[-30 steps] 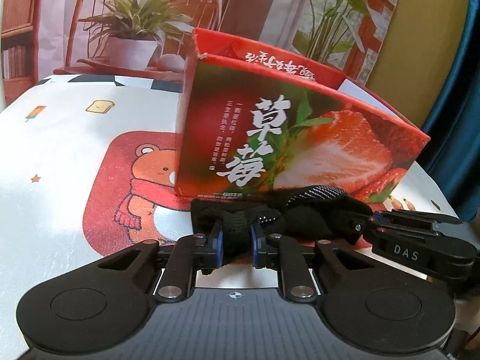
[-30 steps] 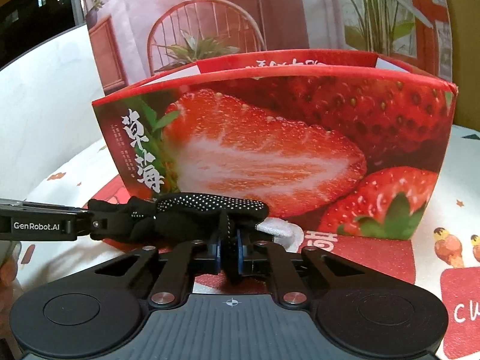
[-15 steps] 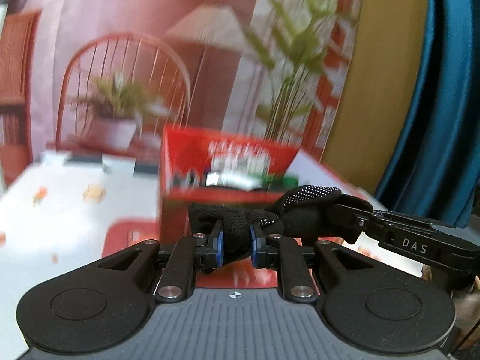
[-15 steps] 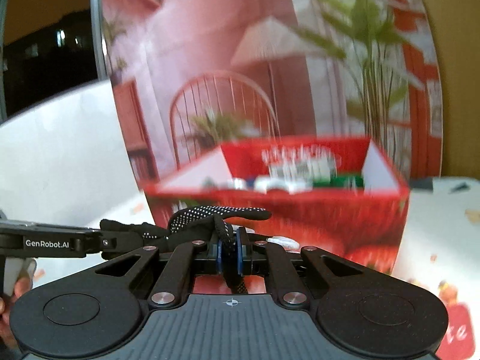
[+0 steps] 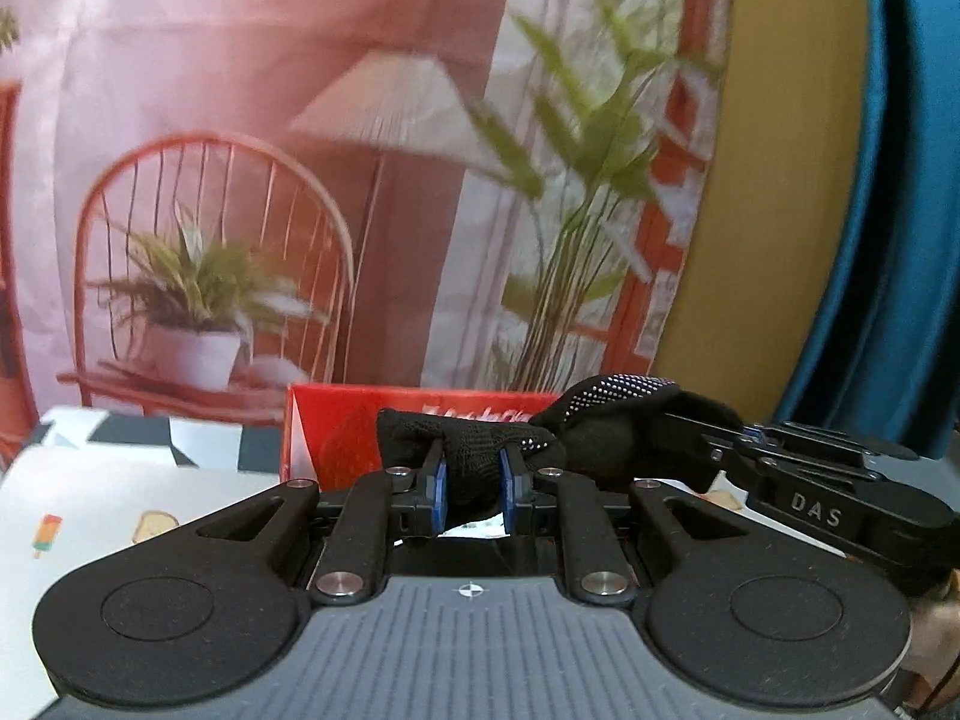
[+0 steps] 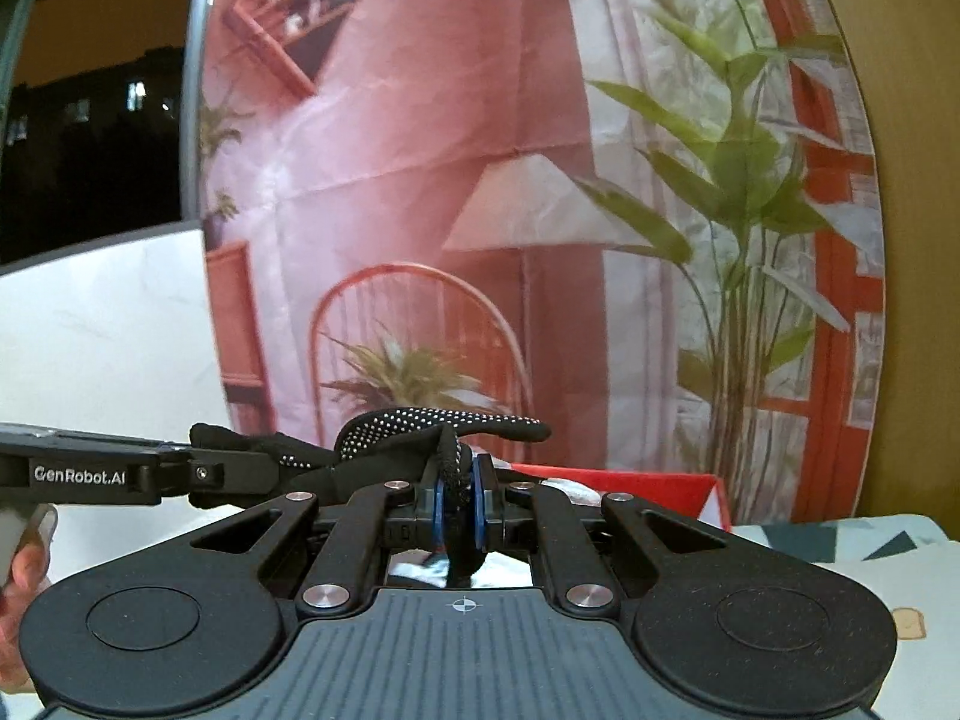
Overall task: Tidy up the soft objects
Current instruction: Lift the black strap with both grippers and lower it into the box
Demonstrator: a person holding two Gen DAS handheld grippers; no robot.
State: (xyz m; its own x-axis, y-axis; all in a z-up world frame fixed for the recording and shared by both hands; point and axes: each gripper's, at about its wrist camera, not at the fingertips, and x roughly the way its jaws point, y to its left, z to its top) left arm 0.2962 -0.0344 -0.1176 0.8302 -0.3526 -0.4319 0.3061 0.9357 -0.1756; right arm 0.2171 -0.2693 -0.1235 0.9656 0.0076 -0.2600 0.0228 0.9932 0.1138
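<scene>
The left hand-held gripper [image 5: 471, 483] is clamped on one end of a black glove [image 5: 576, 438], with the knit fabric bunched between its blue pads [image 5: 440, 495]. The right hand-held gripper [image 6: 459, 501] is clamped on the other end of the same glove [image 6: 420, 435], pinching a rolled edge of it. The glove is held in the air between the two, stretched sideways, with its white-dotted palm side facing up. In the left wrist view the right hand-held gripper [image 5: 729, 441] reaches in from the right; in the right wrist view the left hand-held gripper [image 6: 240, 468] reaches in from the left. Just behind and below the glove stands a red box [image 5: 336, 438] on the bench [image 5: 120, 498], which wears a printed cartoon cloth. A backdrop [image 6: 480, 180] picturing a chair, lamp and plants hangs behind the box
</scene>
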